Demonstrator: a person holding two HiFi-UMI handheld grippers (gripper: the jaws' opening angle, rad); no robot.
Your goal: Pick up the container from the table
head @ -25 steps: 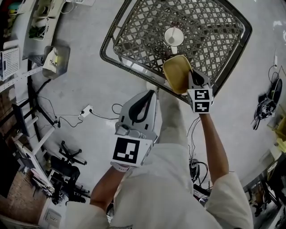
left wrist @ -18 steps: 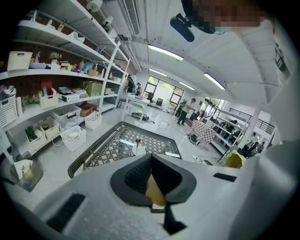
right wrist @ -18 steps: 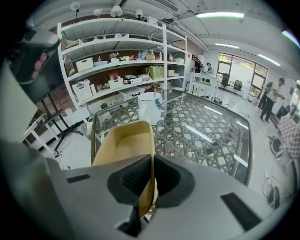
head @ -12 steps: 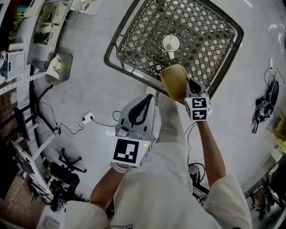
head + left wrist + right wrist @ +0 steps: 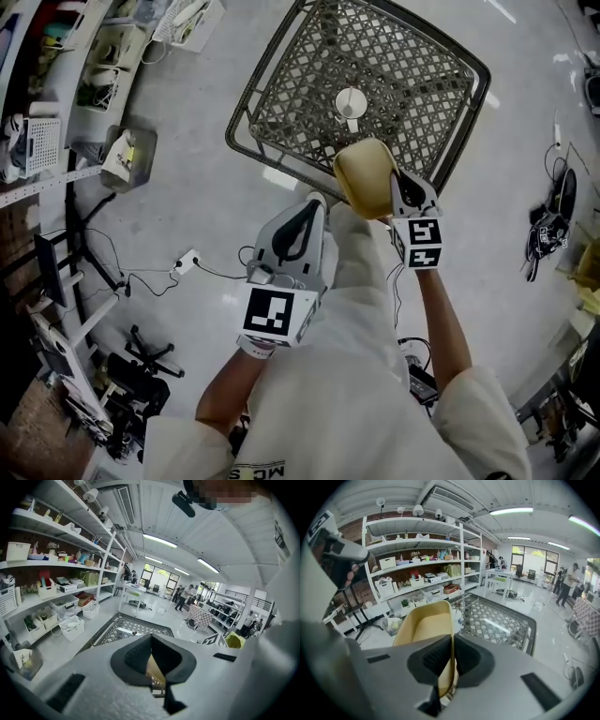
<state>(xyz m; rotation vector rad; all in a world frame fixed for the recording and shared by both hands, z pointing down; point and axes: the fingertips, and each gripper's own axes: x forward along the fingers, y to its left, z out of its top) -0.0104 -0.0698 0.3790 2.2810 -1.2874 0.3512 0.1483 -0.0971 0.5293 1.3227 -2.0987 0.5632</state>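
The container is already off the surface, pinched in our right gripper; our left gripper is closed, empty.

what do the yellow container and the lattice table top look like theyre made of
Yellow container: probably plastic, matte; a thin, smooth, evenly coloured wall with rounded corners. Table top: an open lattice, metal or woven, in a dark tubular rim; the pictures don't settle which.
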